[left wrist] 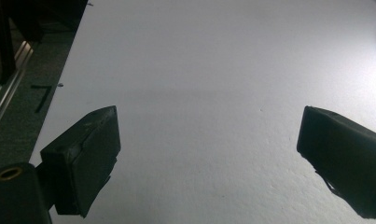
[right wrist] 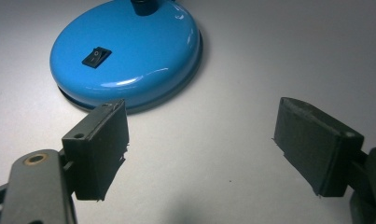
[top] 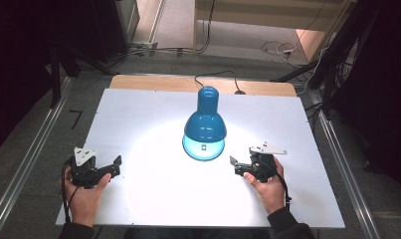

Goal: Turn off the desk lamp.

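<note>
A blue desk lamp (top: 205, 122) stands lit in the middle of the white board (top: 148, 114), its shade hanging over its round base (top: 203, 150). In the right gripper view the base (right wrist: 129, 51) lies just ahead and to the left, with a black rocker switch (right wrist: 96, 57) on top. My right gripper (top: 235, 166) rests right of the base, open and empty, jaws wide apart (right wrist: 202, 135). My left gripper (top: 116, 167) sits near the board's front left, also open with nothing between its jaws (left wrist: 209, 140), over bare white board (left wrist: 213, 70).
The lamp's black cable (top: 215, 74) runs off the far edge over a wooden tabletop (top: 153, 82). Metal rails (top: 29, 159) flank the board on both sides. Loose cables (top: 277, 49) lie on the floor beyond. A pool of lamplight covers the board's centre.
</note>
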The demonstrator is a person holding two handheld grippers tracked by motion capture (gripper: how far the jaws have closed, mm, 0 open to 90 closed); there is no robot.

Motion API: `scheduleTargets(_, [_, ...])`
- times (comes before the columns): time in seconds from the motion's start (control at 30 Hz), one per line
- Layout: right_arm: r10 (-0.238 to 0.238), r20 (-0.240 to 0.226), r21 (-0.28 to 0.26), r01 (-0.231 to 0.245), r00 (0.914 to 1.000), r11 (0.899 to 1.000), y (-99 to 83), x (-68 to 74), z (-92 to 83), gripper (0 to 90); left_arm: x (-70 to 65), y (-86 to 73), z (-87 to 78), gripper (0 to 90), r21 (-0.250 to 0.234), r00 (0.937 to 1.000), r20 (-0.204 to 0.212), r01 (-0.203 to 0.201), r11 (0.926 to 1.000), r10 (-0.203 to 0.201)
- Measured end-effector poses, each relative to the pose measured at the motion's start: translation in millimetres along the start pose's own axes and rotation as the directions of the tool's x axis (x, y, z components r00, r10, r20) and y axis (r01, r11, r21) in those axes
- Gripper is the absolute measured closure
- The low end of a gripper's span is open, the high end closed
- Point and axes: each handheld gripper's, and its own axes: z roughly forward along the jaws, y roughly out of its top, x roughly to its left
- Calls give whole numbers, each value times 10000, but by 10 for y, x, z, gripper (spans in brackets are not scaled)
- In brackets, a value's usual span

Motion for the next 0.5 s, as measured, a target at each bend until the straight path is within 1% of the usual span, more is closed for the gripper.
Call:
scheduleTargets(0.3, [-224,-118,19,224,9997,9997,39,145,114,198,4,0,-5,67,-2,10000,17,-1,10000,1])
scheduleTargets(0.37, [-372,-100,-53,372,9993,9993,51,192,144,239,4,0,-5,67,-11,10000,27,9,10000,-9])
scheduleTargets(0.4, [-372,-100,-53,372,9993,9993,51,192,144,239,5,0,-5,67,-7,10000,32,0,10000,0])
scheduleTargets(0.43, [-393,-128,-129,391,9991,9992,58,225,159,274,5,-1,-5,67,-3,10000,35,-6,10000,6])
scheduleTargets(0.47, [-393,-128,-129,391,9991,9992,58,225,159,274,4,-1,-4,67,-3,10000,37,6,10000,-6])
scheduleTargets(0.5, [-458,-141,-155,456,9989,9988,60,236,166,293,4,-1,-3,67,2,10000,30,6,10000,-6])
